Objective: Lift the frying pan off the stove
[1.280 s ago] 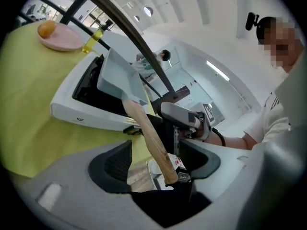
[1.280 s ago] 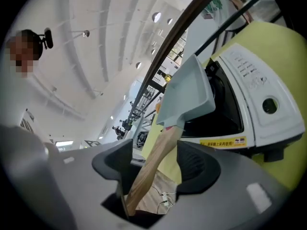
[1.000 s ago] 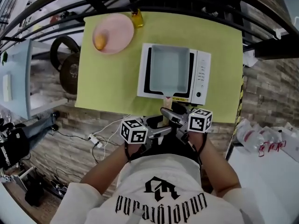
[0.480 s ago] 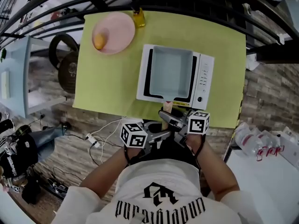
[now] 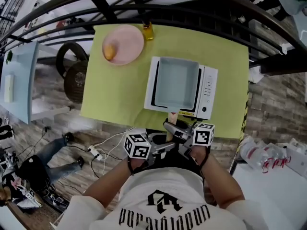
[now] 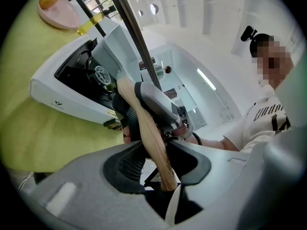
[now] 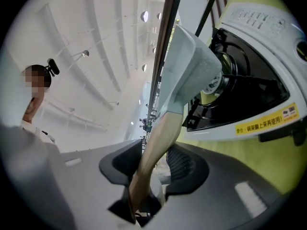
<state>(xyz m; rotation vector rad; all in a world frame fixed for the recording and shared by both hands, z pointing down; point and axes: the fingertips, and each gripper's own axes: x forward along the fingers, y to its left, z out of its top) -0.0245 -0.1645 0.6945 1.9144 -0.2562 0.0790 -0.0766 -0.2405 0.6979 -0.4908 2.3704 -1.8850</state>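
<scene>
The square pale-blue frying pan [image 5: 176, 83] lies over the burner of the white stove [image 5: 207, 87] on the yellow-green table [image 5: 117, 92]; whether its base touches the burner is unclear. The left gripper [image 6: 152, 152] and right gripper [image 7: 154, 159] meet from opposite sides, and their jaws have just been closing and now clamp the wooden handle [image 7: 160, 131]. Well beyond stand a pink plate [image 5: 125, 43] with an orange fruit [image 5: 110, 51], a yellow bottle [image 5: 148, 31] and dark railing bars [image 5: 144, 11].

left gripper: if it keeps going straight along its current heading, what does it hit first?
Left gripper, jaws just closed onto the pan's wooden handle, would likely meet the right gripper first; stove lies beyond. Depth unclear.
</scene>
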